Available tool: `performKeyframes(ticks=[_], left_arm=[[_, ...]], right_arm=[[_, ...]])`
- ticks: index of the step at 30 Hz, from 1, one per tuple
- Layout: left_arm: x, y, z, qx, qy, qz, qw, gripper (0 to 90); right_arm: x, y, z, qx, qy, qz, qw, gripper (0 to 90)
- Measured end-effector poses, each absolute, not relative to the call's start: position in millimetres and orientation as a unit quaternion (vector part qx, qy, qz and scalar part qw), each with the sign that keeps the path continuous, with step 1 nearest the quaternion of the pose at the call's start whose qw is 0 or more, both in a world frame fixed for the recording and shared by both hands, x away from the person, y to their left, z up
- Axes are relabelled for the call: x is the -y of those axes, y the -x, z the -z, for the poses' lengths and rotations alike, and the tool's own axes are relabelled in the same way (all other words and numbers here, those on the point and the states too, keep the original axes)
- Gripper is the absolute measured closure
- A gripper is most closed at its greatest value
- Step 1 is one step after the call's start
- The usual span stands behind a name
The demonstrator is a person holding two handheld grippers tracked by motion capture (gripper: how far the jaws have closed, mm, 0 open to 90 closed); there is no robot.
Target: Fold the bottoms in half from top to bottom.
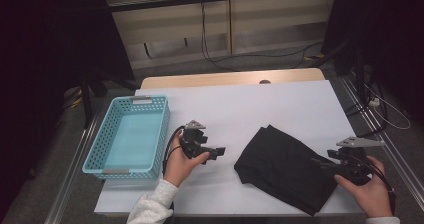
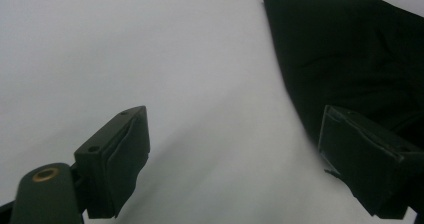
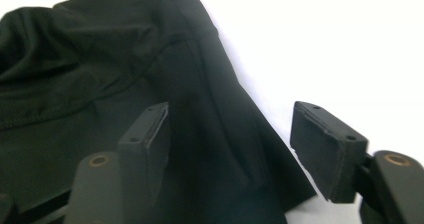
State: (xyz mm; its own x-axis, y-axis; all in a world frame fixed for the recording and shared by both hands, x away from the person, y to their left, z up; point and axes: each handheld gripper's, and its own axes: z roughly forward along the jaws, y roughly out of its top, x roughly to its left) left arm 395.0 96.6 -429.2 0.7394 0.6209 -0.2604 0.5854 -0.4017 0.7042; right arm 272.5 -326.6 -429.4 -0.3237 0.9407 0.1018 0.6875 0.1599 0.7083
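Observation:
A folded black cloth (image 1: 285,169) lies on the white table top (image 1: 250,104) at the front right. My right gripper (image 1: 322,164) sits at the cloth's right edge, held by a hand. In the right gripper view, its jaws (image 3: 230,149) stand open over the cloth's (image 3: 100,59) corner, and the pads do not press on the fabric. My left gripper (image 1: 215,153) rests on the bare table left of the cloth, pointing toward it. In the left gripper view, it (image 2: 235,154) is open with only white table between the jaws, and the cloth (image 2: 350,49) lies ahead on the right.
A light blue perforated basket (image 1: 161,134) stands on the table's left side with nothing visible inside. The far half of the table is bare white. Cables run across the floor beyond the table, and dark stands flank both sides.

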Motion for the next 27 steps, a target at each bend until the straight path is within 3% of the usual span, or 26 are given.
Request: performKeyframes(ticks=[10, 16, 27], left_arm=[[-77.5, -377.8, 435.3, -0.33, -0.848, 0.005, 0.415, 11.0], [-63.1, -367.4, 443.1, -0.314, -0.861, 0.015, 0.4, 19.8], [-51.1, -357.9, 448.9, -0.294, -0.866, 0.013, 0.404, 22.5]], right_arm=[[320.4, -277.5, 427.3, -0.732, -0.552, -0.347, 0.197, 25.8], [320.5, -279.4, 425.9, -0.725, -0.555, -0.354, 0.199, 25.0], [319.3, -280.3, 425.9, -0.728, -0.552, -0.355, 0.198, 25.0]])
